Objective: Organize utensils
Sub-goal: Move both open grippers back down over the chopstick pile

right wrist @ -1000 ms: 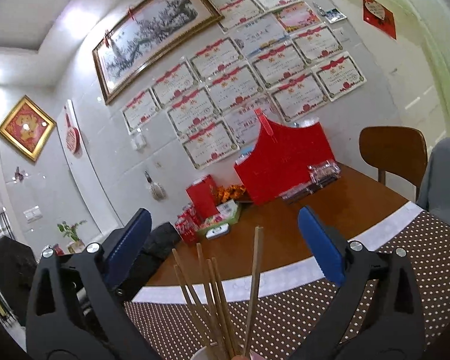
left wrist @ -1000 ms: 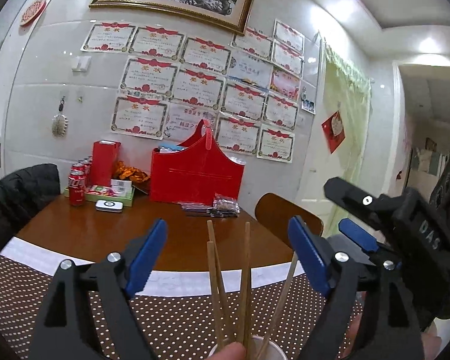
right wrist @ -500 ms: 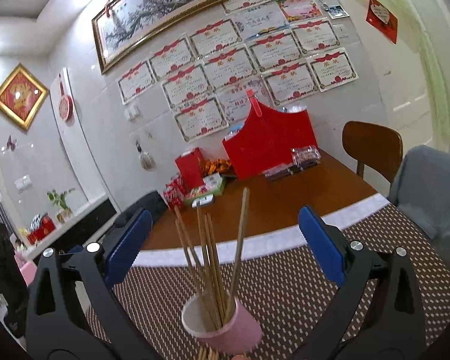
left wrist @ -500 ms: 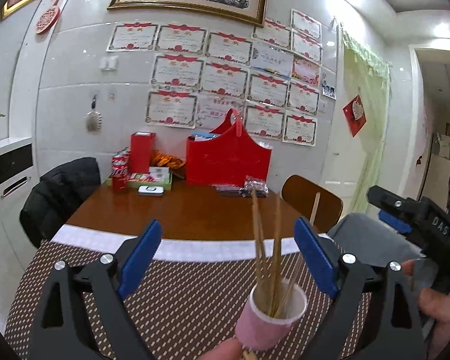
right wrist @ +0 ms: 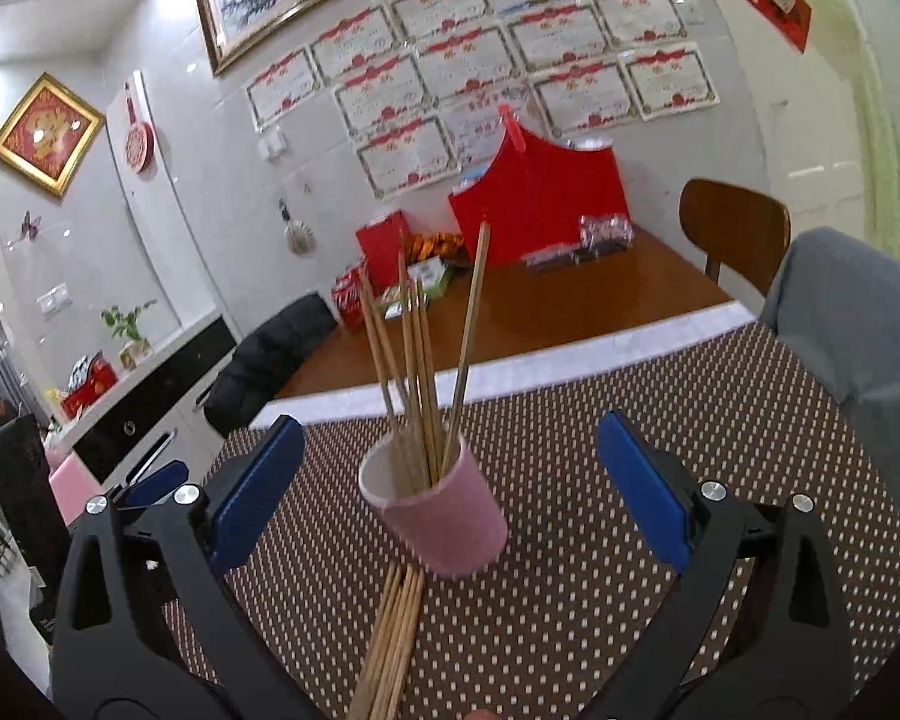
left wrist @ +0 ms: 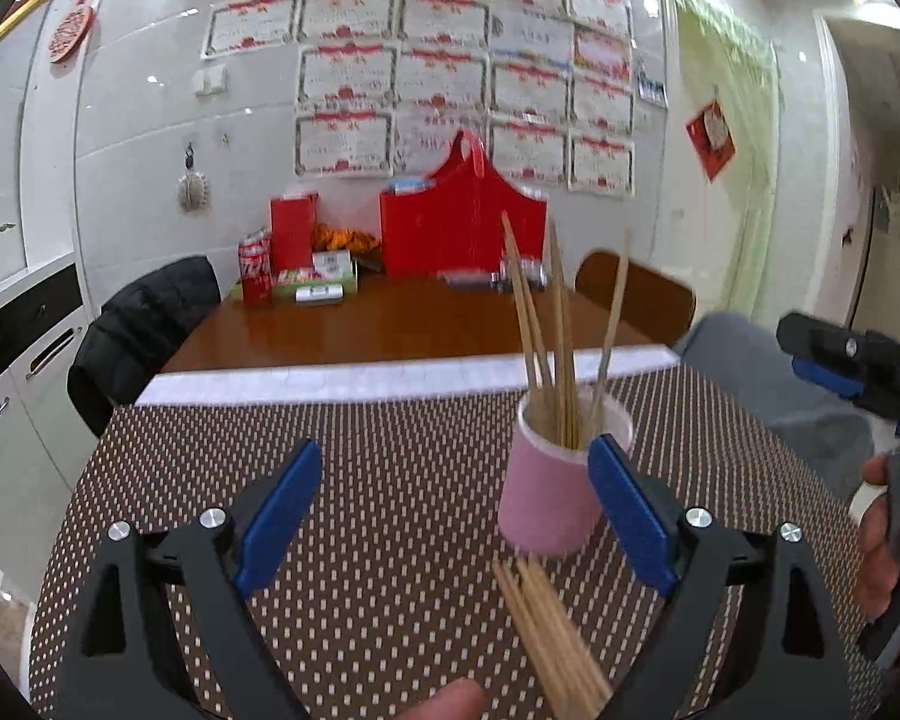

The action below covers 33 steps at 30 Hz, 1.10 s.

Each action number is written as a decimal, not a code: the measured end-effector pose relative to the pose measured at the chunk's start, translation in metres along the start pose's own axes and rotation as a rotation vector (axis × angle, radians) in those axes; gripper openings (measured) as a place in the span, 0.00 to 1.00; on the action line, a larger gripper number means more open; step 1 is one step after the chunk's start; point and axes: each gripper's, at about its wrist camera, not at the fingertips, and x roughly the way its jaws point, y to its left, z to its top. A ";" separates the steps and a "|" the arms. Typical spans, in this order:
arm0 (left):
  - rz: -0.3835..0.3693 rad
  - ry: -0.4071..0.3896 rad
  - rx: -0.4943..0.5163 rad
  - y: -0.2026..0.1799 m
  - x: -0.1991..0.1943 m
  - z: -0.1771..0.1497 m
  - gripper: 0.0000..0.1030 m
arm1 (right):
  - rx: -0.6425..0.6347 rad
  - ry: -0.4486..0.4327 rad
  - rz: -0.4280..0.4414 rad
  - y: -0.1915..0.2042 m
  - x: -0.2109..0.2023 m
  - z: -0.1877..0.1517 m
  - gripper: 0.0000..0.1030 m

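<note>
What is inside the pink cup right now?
Several wooden chopsticks stand upright in the pink cup, fanning out above its rim. Their lower ends and the cup's bottom are hidden by its wall.

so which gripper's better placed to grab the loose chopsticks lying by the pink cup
Right, probably. The loose chopsticks lie nearly centred between the open right gripper, just in front of the pink cup. For the open left gripper they sit off toward one finger.

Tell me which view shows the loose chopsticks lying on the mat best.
The right wrist view: the loose chopsticks lie unobstructed between the open fingers, in front of the pink cup. In the left wrist view they lie beside the gripper's finger.
</note>
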 end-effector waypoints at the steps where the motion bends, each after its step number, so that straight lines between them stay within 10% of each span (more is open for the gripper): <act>1: 0.006 0.015 0.010 -0.001 0.001 -0.005 0.86 | 0.000 0.010 0.002 0.000 0.001 -0.004 0.94; 17: 0.011 0.354 0.149 -0.024 0.028 -0.110 0.86 | 0.012 0.230 0.004 -0.024 0.030 -0.047 0.94; 33: 0.015 0.424 0.105 -0.018 0.036 -0.119 0.87 | -0.043 0.330 -0.001 -0.018 0.047 -0.062 0.94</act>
